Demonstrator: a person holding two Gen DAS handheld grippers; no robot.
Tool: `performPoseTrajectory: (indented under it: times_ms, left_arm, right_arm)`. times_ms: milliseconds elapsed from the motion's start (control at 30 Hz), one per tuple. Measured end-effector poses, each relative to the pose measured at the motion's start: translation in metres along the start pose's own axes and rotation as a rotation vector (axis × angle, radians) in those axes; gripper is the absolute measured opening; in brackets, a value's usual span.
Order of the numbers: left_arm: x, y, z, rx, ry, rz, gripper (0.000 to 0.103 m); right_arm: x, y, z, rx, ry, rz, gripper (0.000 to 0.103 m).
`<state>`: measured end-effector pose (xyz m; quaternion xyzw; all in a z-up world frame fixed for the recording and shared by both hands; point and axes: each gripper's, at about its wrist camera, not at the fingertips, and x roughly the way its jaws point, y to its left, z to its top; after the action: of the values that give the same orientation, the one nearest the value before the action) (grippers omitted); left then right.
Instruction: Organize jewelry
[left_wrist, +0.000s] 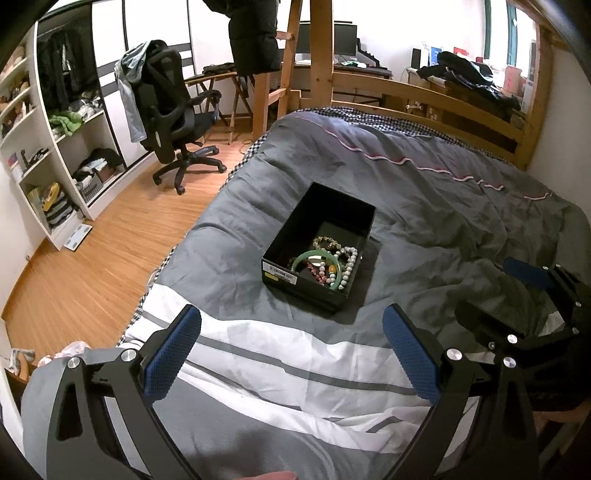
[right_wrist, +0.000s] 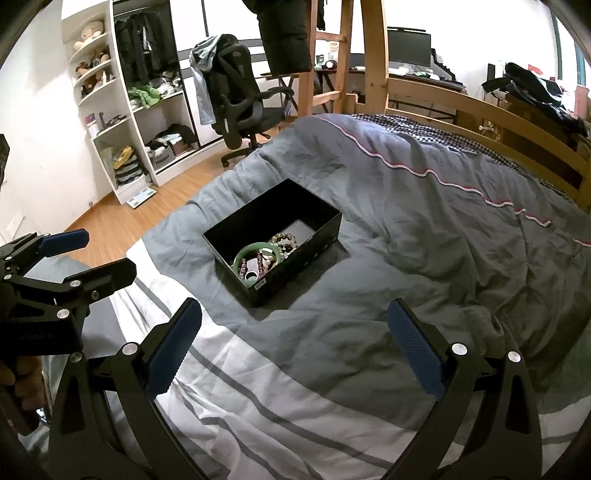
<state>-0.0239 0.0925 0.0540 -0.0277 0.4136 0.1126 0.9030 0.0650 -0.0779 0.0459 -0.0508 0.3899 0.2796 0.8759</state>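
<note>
Reaching into the black box (left_wrist: 286, 236) on the soft bed (left_wrist: 424, 206) could, I think, tip it or tangle the bracelets (left_wrist: 328, 260), since the green bangle (right_wrist: 245, 254) lies across beaded strands heaped at the near end. Left tongs (left_wrist: 291, 354) and right tongs (right_wrist: 293, 349) are both held above the duvet, jaws apart and empty, pointed toward the box.

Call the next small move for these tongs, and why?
Probably ease the left tongs forward and down toward the black box on the bed cover. Both tongs are open and hold nothing, the right tongs also short of the box. The green bangle and bead bracelets lie heaped at its near end, so one piece has to come out first.
</note>
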Motion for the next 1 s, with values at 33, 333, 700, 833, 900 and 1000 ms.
performPoseTrajectory:
  times_ms: [33, 333, 700, 833, 900, 1000]
  left_arm:
    - [0.0, 0.0, 0.0, -0.002, -0.001, 0.002, 0.097]
    - [-0.001, -0.001, 0.0, -0.01, -0.004, 0.007, 0.097]
    - [-0.001, -0.002, -0.002, -0.007, -0.005, 0.011, 0.097]
    - [-0.002, -0.006, -0.003, -0.001, -0.009, 0.01, 0.097]
    - [-0.002, -0.009, -0.003, 0.006, -0.008, 0.006, 0.097]
    - [-0.001, -0.011, -0.004, 0.015, -0.007, 0.007, 0.097]
  right_arm:
    - [0.0, 0.0, 0.0, 0.001, -0.001, 0.0, 0.099]
    - [0.0, -0.001, 0.0, 0.012, 0.0, 0.001, 0.099]
    - [0.001, -0.001, -0.002, 0.01, 0.0, -0.001, 0.099]
    - [0.0, -0.001, -0.002, 0.01, -0.002, -0.005, 0.099]
    - [0.0, -0.002, -0.001, 0.01, -0.001, -0.006, 0.099]
    - [0.0, -0.002, -0.001, 0.009, -0.002, -0.007, 0.099]
